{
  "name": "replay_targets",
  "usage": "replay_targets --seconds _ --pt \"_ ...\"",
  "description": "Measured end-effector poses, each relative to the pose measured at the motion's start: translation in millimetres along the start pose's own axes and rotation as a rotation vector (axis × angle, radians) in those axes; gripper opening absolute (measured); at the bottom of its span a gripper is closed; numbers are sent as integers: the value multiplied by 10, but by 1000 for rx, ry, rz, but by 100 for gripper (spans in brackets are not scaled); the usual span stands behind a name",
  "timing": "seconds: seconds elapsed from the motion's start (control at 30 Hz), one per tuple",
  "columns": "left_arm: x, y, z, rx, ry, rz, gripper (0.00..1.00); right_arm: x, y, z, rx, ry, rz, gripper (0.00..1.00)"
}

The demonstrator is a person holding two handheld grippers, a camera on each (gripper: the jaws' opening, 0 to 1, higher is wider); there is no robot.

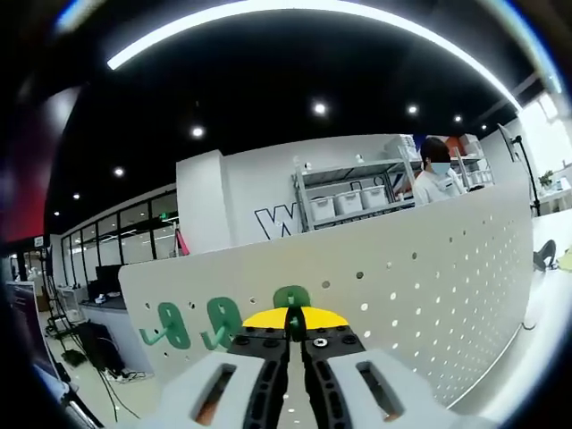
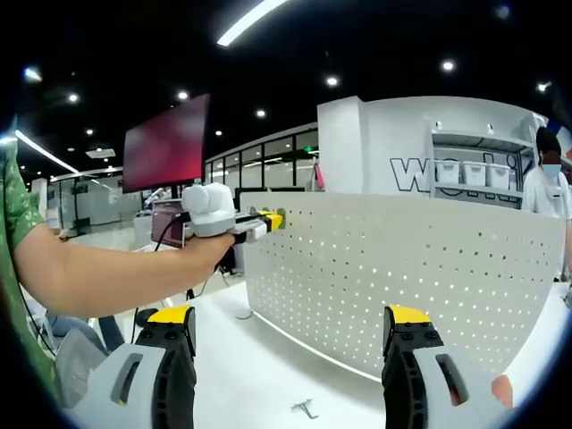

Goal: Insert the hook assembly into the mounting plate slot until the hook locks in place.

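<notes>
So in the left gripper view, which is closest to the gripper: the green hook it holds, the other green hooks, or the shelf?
1. Held green hook, between the left gripper jaws.
2. Other green hooks, leftward on the pegboard.
3. Shelf, behind the board.

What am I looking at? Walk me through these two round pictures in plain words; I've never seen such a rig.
A person holds a two-jaw hand gripper in each hand, and each carries a fisheye camera looking along its jaws. In the left gripper view, the left gripper is shut on a green hook against a white pegboard, where two more green hooks hang. In the right gripper view, the right gripper is open and empty. A small metal hook lies on the white table.
</notes>
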State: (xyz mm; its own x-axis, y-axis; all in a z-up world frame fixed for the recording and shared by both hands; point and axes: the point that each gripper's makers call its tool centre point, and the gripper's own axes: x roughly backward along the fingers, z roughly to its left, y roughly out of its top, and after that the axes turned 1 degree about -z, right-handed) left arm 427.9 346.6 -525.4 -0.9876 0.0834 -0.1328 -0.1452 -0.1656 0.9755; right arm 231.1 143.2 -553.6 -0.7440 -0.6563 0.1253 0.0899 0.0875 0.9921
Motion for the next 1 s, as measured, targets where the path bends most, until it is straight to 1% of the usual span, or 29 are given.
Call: replay_targets --seconds 0.2,0.4,0.67,1.0 --pt "9 2 4 31 2 -1 4 0 -1 2 0 1 1 88" --pt "18 0 -7 32 -7 -1 4 -8 -7 13 3 3 4 88" --pt "25 -44 -41 38 -14 13 8 0 -2 10 3 1 3 88" --pt "45 -29 -41 41 -18 7 13 2 3 23 5 2 1 88"
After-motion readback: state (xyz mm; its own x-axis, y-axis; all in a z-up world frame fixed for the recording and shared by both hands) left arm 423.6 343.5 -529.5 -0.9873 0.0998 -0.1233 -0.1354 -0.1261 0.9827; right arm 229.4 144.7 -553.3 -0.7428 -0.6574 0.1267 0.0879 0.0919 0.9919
